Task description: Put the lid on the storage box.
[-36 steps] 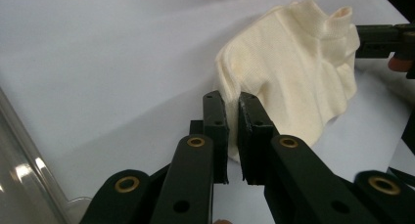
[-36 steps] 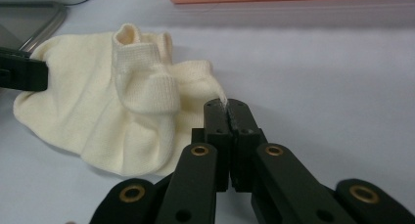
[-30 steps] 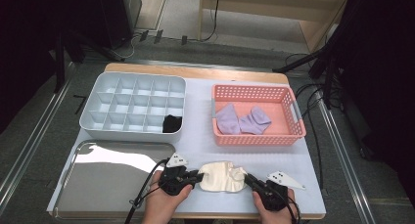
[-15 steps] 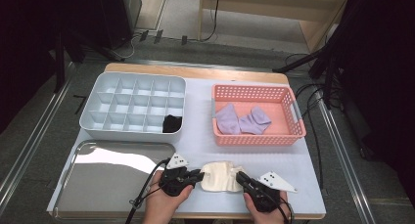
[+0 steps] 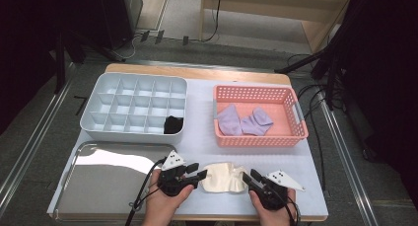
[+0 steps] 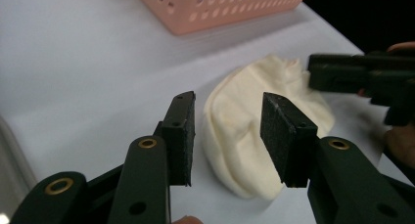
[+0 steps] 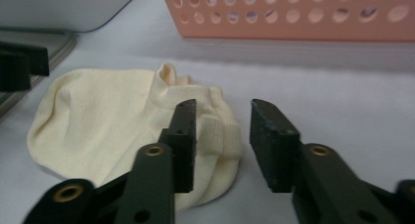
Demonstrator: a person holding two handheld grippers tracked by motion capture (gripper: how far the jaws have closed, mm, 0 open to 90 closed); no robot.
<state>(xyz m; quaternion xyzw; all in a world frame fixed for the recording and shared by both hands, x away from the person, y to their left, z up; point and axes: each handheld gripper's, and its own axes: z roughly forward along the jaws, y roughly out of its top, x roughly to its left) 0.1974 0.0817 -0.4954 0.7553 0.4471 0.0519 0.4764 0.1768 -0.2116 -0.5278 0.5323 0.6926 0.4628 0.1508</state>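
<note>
The cream sock (image 5: 224, 176) lies folded on the white table (image 5: 199, 137), near the front edge, between the two grippers. The left gripper (image 6: 230, 131) has just opened its jaws, and the sock's rounded end sits in the gap with no pad pressing it. The right gripper (image 7: 220, 136) has just opened too, with the cuff end beside its jaws, let go. So the folding looks done, I think, and the sock still has to go somewhere. A grey tray with many little boxes (image 5: 133, 107) holds one black sock (image 5: 173, 125) in a front box. A pink basket (image 5: 261, 115) holds purple socks (image 5: 244, 121), though how many is hard to tell. A shiny metal tray (image 5: 108, 181) sits at the left. Nothing blocks the way.
</note>
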